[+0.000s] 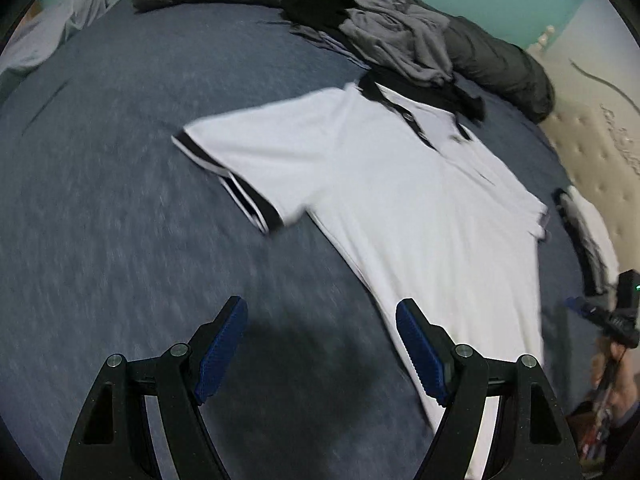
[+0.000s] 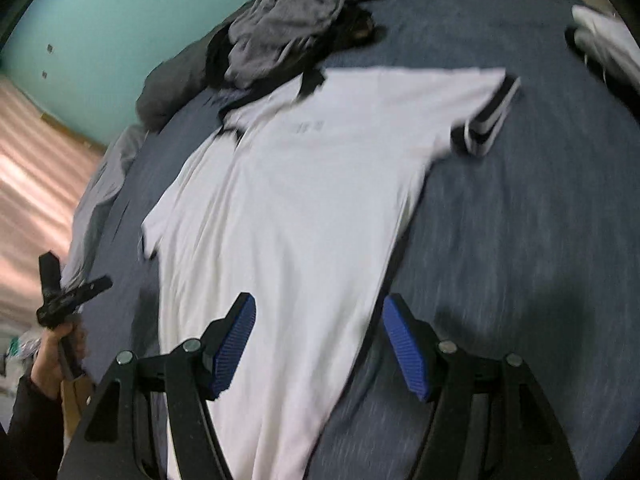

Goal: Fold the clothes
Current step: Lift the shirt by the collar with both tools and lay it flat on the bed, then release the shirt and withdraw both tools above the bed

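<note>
A white polo shirt lies spread flat mid-bed, one sleeve apparently tucked in, the other out. Left tool and right tool hover wide, empty, near its hem. Side folds seem underway.

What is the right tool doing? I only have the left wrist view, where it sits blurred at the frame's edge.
Observer: The right tool is open, with nothing between its fingers.
Operator: Is it over the shirt?
Observer: Partly. The white polo shirt lies flat below it, and the shirt's side edge runs up between the two fingers.
Operator: Any marking on the chest? I can't find one.
Observer: Yes, a small faint grey print below the black collar. It is too blurred to read.
</note>
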{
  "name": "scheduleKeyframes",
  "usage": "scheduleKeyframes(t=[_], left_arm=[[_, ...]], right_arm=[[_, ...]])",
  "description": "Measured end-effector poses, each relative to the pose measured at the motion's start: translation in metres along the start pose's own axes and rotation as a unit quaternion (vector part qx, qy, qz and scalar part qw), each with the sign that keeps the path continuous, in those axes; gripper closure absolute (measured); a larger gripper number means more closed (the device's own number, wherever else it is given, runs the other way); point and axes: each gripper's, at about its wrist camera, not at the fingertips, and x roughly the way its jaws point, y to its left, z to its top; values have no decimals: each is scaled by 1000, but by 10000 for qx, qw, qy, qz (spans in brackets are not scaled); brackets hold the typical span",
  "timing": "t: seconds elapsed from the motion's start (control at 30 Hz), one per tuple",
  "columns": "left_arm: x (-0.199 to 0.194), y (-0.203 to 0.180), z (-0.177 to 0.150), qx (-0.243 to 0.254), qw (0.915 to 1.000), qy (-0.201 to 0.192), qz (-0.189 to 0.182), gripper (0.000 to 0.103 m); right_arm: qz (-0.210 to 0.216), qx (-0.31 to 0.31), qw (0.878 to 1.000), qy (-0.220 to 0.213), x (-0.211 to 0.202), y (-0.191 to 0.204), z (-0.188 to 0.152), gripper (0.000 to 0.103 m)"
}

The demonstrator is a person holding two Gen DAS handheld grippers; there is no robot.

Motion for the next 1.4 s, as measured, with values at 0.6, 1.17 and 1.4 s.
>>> scheduleKeyframes(t=[0.6, 1.17, 1.4], left_arm=[[-73, -45, -91, 186, 9976, -270, -607, 23], [-91, -19, -127, -287, 9969, -352, -638, 23], [-67, -43, -134, -58, 9971, -72, -750, 23]], right_arm=[[356, 312, 9926, 1115, -1, 25, -115, 44], [588, 531, 9925, 928, -5, 22, -140, 99], [381, 494, 9973, 397, -56, 6, -117, 99]])
